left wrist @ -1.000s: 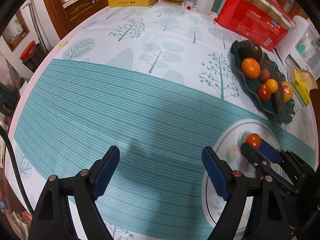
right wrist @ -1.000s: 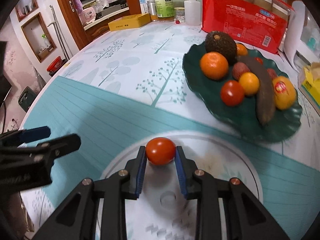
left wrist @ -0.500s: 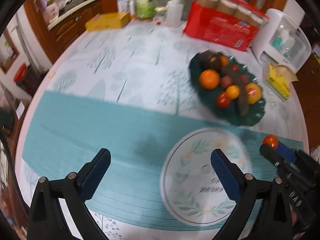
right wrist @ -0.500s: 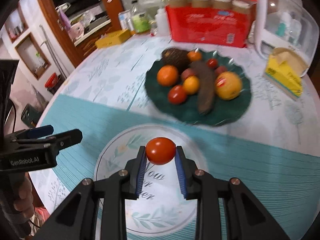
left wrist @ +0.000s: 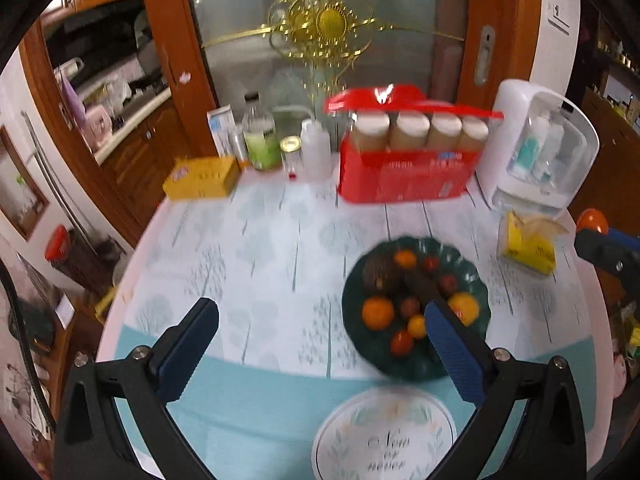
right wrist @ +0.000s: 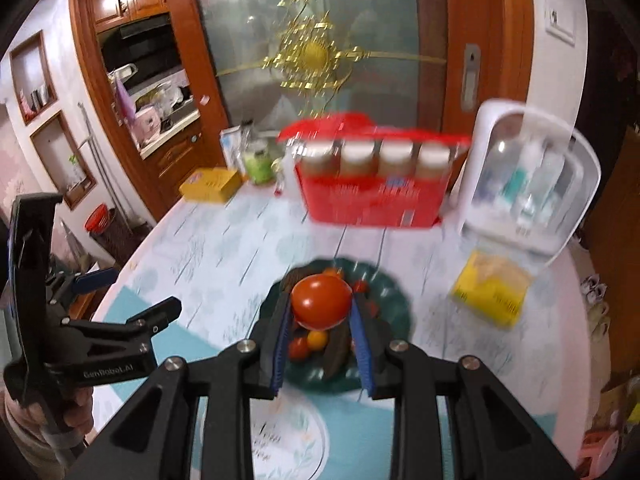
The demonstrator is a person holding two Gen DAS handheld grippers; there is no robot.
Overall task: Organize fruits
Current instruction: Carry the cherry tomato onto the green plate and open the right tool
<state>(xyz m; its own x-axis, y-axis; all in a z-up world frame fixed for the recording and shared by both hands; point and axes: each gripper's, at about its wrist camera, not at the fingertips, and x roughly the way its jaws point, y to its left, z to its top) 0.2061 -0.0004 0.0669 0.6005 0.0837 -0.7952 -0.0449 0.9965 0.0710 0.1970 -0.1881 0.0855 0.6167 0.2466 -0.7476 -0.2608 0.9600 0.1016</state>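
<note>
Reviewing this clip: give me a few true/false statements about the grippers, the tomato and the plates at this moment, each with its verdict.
1. The right gripper is shut on a red tomato. True.
2. The left gripper holds an orange. False: its jaws stand wide apart with nothing between them, having just been opening.
3. The white floral plate carries several fruits. False: no fruit shows on it; the fruits lie on the dark green plate.
4. A yellow box sits near the far left edge of the table. True.
5. The red package lies on the dark green plate. False: it stands on the tablecloth behind that plate.
</note>
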